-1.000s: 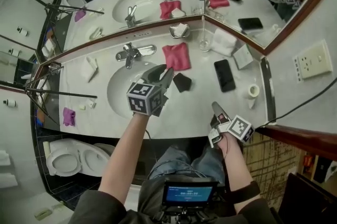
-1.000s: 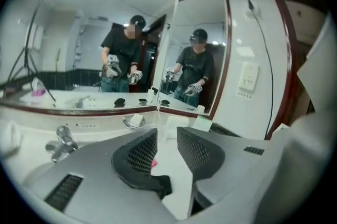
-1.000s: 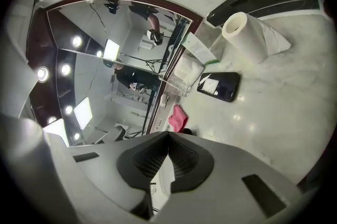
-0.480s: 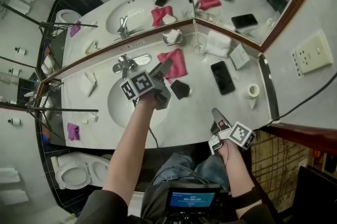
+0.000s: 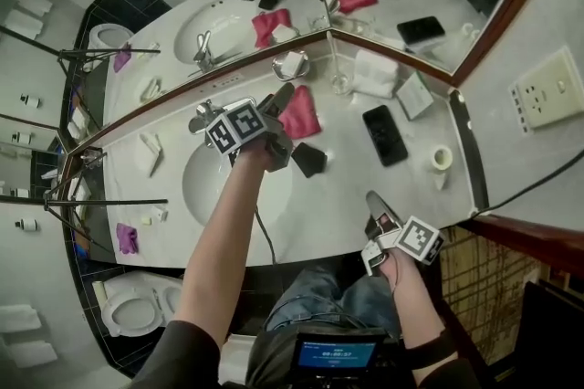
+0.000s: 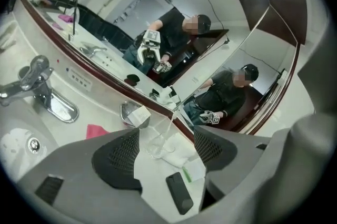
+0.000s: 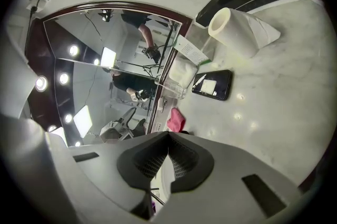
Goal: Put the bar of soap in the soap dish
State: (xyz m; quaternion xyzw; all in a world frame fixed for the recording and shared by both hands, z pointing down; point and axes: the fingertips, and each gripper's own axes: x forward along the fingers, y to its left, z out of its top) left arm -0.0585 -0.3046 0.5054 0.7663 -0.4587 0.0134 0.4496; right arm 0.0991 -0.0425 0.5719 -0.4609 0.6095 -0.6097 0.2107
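Steel soap dish [image 6: 124,113] seemingly holds the soap [image 6: 138,114]; my left claw [image 6: 166,140], just spread, empty, must straddle it next; right claw [image 7: 168,160] pressed together.

Quick tally on the countertop: left gripper [image 6: 167,141], right gripper [image 5: 374,200], so 2. Cloths, 2: pink cloth [image 5: 301,113] mid, purple cloth [image 5: 126,238] left edge. 1 phone [image 5: 385,134], 1 glass [image 5: 340,83], 1 soap dish [image 5: 278,68] back edge, 1 white roll [image 5: 441,157], 1 faucet [image 5: 219,111], 1 basin [image 5: 203,186].
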